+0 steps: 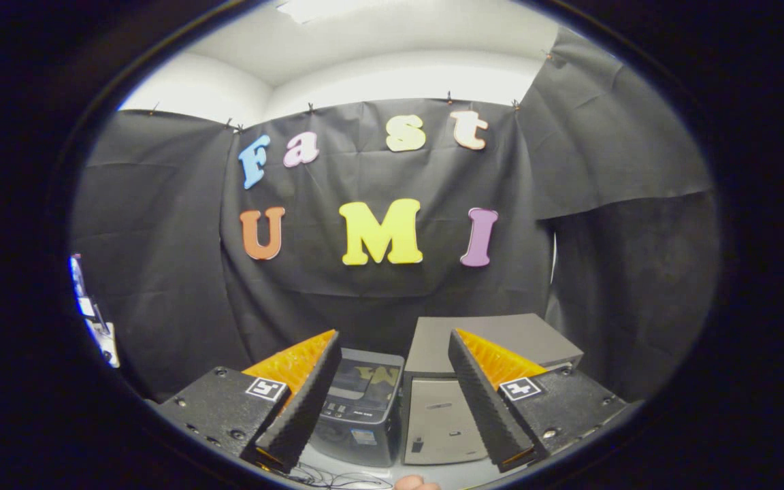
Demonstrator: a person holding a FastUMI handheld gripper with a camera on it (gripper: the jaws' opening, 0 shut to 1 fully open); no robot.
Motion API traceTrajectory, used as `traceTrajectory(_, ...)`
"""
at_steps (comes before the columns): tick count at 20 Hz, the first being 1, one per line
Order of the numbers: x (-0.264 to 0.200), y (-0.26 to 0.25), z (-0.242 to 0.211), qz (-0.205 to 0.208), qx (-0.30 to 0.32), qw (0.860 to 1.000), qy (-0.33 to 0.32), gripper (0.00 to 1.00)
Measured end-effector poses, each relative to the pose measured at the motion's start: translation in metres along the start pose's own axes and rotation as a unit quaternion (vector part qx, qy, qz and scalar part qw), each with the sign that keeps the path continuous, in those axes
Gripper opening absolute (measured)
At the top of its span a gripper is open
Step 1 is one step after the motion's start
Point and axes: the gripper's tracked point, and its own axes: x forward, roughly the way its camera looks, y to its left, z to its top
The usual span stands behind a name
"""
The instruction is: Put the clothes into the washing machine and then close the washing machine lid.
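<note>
My gripper (392,344) is open, its two fingers spread wide with nothing between them. Beyond the fingers, low against the black cloth wall, stands a small dark washing machine (359,408) with a glossy shut lid and a control panel on its front. It lies just ahead of the left finger (303,401). No clothes can be seen. A fingertip of a person's hand (416,483) peeks in below the machines.
A grey box-like appliance (480,381) with a flat top stands right beside the washing machine, partly behind the right finger. Thin cables (337,478) lie on the white surface in front. Some bright objects (96,320) sit at the far left.
</note>
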Motion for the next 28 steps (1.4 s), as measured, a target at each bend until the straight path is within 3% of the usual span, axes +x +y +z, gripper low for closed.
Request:
traceTrajectory(15, -0.041, -0.013, -0.001, 0.009, -0.002, 1.000, -0.009, 0.99)
traceTrajectory(28, -0.040, -0.015, 0.009, 0.009, -0.005, 1.000, -0.020, 0.99)
